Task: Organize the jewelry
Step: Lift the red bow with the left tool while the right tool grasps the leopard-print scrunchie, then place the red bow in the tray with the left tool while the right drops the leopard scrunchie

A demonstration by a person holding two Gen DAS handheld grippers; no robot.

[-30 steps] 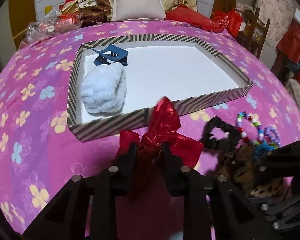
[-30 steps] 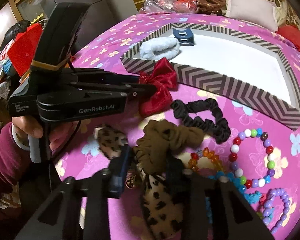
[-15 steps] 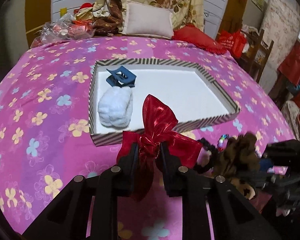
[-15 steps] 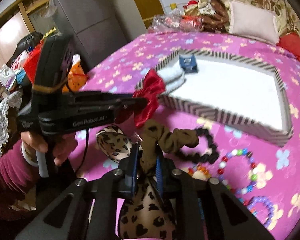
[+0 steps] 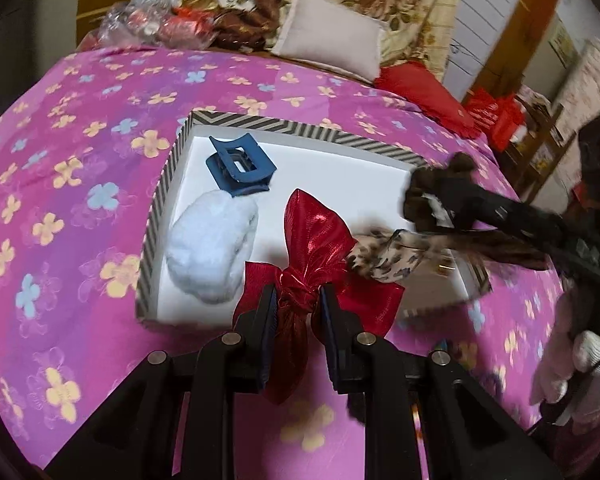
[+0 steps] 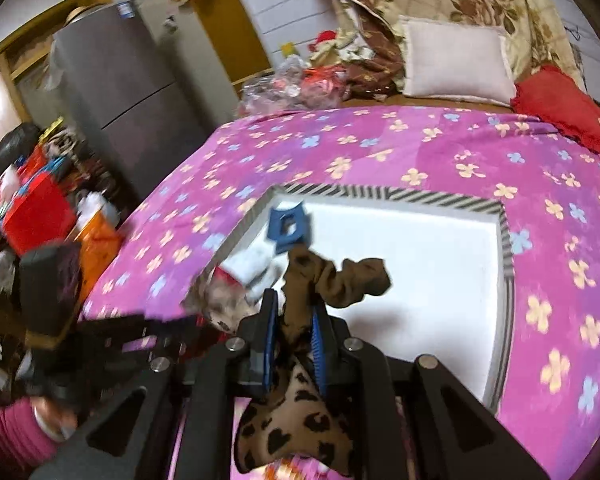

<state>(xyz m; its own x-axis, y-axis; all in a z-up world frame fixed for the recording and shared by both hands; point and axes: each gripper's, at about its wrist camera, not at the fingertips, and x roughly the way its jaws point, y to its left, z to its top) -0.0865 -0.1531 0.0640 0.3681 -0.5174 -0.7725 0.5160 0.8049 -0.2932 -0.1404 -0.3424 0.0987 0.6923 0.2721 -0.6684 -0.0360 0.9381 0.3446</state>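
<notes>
Left gripper point(image 5: 297, 305) clamped on the knot of a red bow point(image 5: 314, 258), held above the near wall of the striped tray point(image 5: 156, 216). Right gripper point(image 6: 294, 320) pinched on a brown leopard-print scrunchie point(image 6: 332, 276), apparently over the tray's white floor. Blue claw clip point(image 5: 240, 166) and white fluffy scrunchie point(image 5: 214, 250) lie touching inside the tray.

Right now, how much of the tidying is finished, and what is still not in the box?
Done: the blue claw clip and the fluffy white scrunchie lie inside the striped box. In hand: the left gripper is shut on the red bow, the right gripper on the leopard-print scrunchie, both held above the box. Left: setting these two down inside.
</notes>
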